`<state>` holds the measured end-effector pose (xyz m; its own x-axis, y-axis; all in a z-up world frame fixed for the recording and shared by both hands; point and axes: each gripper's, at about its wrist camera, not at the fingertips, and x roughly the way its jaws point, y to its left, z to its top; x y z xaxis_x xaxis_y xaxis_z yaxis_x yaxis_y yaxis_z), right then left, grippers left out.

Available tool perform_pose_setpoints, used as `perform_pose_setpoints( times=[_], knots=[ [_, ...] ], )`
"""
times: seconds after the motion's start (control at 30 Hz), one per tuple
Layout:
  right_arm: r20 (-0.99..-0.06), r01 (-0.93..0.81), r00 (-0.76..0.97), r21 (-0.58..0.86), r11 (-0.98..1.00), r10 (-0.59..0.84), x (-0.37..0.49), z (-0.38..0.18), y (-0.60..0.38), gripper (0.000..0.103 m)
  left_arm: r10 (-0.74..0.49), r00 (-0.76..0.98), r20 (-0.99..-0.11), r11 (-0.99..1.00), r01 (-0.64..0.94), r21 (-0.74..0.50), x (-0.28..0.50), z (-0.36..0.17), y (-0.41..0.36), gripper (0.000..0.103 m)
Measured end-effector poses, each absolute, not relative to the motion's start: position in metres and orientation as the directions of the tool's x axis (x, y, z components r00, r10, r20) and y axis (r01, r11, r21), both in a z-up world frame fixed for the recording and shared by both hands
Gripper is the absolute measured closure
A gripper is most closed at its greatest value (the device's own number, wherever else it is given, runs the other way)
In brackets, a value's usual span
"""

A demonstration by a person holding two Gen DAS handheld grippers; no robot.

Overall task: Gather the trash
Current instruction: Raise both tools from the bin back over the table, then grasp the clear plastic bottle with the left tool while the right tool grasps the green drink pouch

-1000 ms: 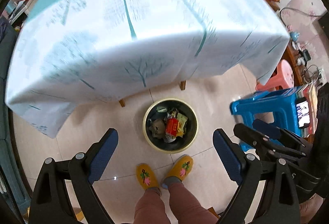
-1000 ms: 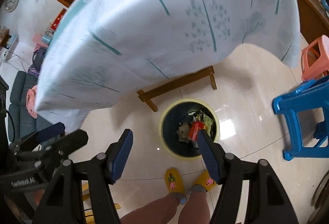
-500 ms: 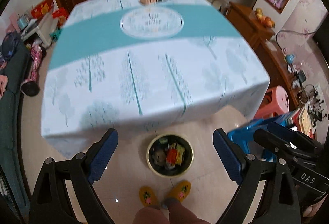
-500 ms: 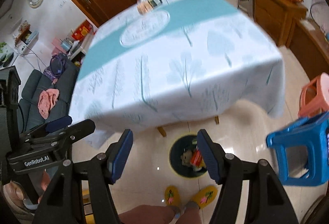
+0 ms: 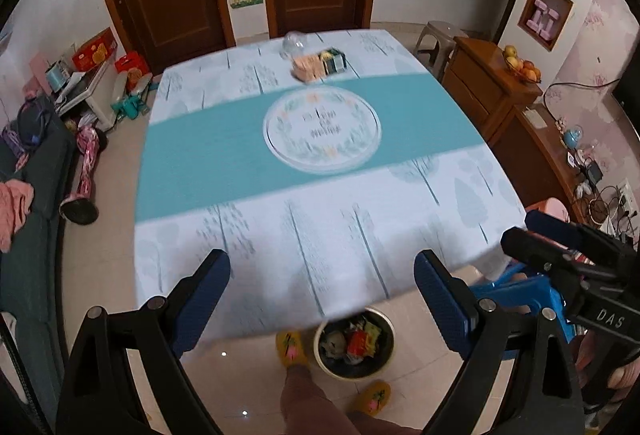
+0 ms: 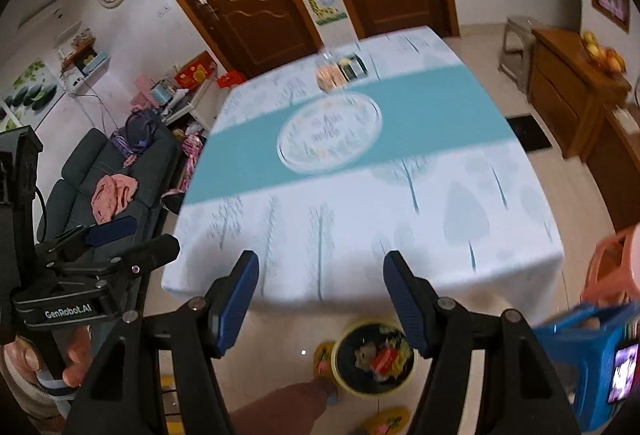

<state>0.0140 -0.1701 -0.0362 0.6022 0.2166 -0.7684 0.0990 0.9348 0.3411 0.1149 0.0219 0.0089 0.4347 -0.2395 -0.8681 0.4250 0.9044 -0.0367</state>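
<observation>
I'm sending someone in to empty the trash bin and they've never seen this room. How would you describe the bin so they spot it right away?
Find the big table with the teal-banded tablecloth in the middle of the room. On the tiled floor by its near edge, beside the blue plastic stool, stands the trash bin. It is the only round container there, dark inside with a pale yellow rim, holding colourful wrappers.

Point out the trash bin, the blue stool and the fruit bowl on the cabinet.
trash bin (image 5: 385, 366): left wrist view, on its yellow rim, right side.
blue stool (image 5: 520, 285): left wrist view, on its seat edge.
fruit bowl (image 5: 520, 69): left wrist view, on the piled fruit.
</observation>
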Motion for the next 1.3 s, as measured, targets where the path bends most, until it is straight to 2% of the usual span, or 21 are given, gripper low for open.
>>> perform_pose_setpoints(
  times=[0.17,0.3,0.5,0.7,0.83,1.0,1.3],
  knots=[
    [-0.76,0.095,0.616,0.334,0.938,0.208,0.076,-0.013,-0.169,0.038,-0.267,0.423,-0.866,0.902,0.426,-0.07,0.185,0.029,0.033,0.011],
    [-0.773,0.132,0.606,0.328,0.935,0.186,0.137,-0.003,-0.172,0.038,-0.259,0.425,-0.867,0.889,0.455,-0.043,0.255,0.038,0.029,0.011],
    [-0.811,0.241,0.55,0.384,0.891,0.201,0.246,-0.017,-0.183,0.038,-0.269,0.387,-0.882,0.864,0.501,-0.044,0.371,0.034,0.012,0.015],
    [-0.846,0.397,0.509,0.394,0.829,0.159,0.347,-0.051,-0.199,0.038,-0.262,0.383,-0.886,0.848,0.53,-0.021,0.463,0.009,-0.01,0.015],
    [-0.865,0.534,0.48,0.423,0.732,0.15,0.394,-0.086,-0.216,0.038,-0.283,0.351,-0.893,0.839,0.541,-0.054,0.509,-0.016,-0.024,0.015],
    [-0.896,0.679,0.418,0.42,0.602,0.153,0.433,-0.137,-0.235,0.038,-0.324,0.308,-0.894,0.842,0.525,-0.125,0.54,-0.043,-0.034,0.015],
    [-0.932,0.767,0.332,0.355,0.535,0.143,0.469,-0.183,-0.235,0.038,-0.352,0.273,-0.895,0.859,0.474,-0.193,0.577,-0.08,-0.039,0.015]
  ],
)
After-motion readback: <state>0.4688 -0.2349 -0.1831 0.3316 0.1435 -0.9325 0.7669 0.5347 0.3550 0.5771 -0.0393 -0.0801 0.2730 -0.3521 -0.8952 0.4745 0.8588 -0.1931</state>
